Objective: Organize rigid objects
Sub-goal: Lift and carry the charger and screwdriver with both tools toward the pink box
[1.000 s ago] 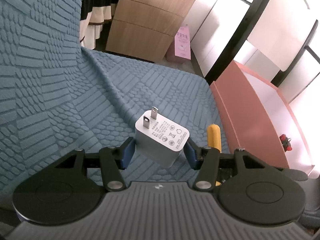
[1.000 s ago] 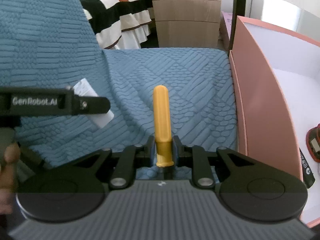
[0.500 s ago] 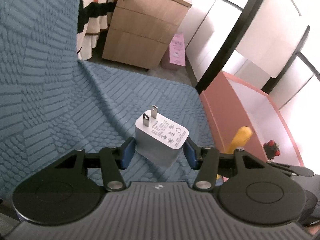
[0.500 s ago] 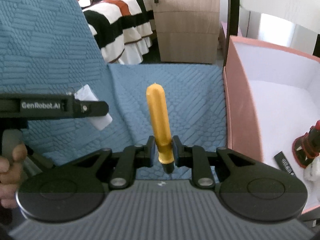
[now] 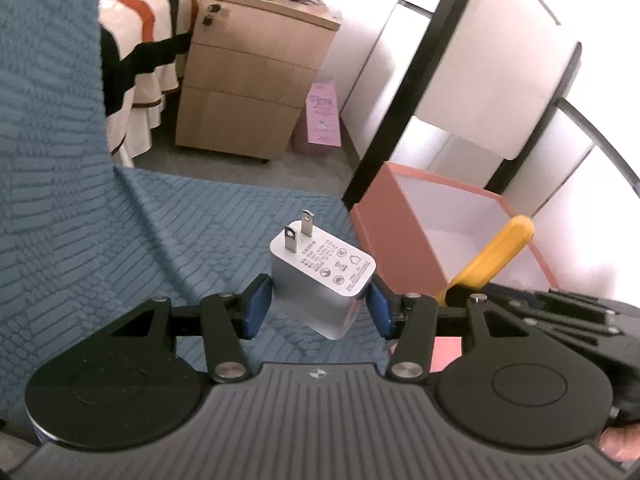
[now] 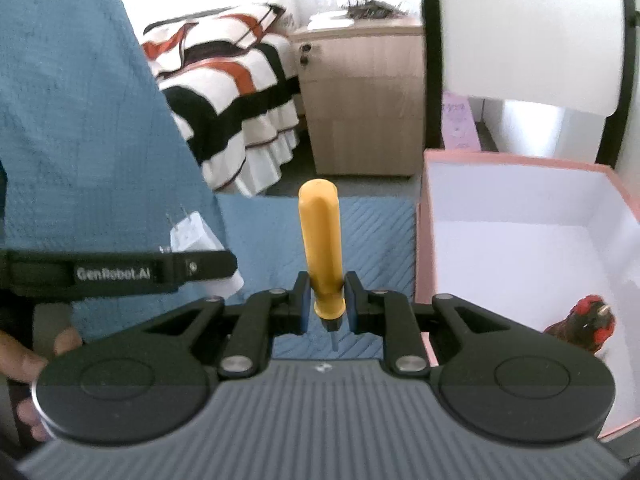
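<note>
Charger: in my left tongs (image 5: 318,306) I see a white plug adapter (image 5: 326,276), two metal prongs up and away from me, grey printed marks on its top face. The blue pads (image 5: 256,306) sit against its two sides, so the tongs are pinching it above the blue textured cover (image 5: 160,232).
Screwdriver: my right tongs (image 6: 326,302) are clamped on a yellow-handled screwdriver (image 6: 320,240), handle pointing away, thin metal tip toward the camera.
Box: a pink box (image 6: 520,248) with white inside stands at the right edge of the cover; a red and black figure (image 6: 584,324) lies in its near corner.
Hard to see: the adapter's underside is hidden behind the tongs; its print is too small to read. In the left view only the screwdriver's handle (image 5: 492,256) shows, over the box wall. The figure is partly cut off by my right tongs.
Change: compared with a second ago, both tongs are raised and nearer the box, with the same holds; more of the box interior is in view.
</note>
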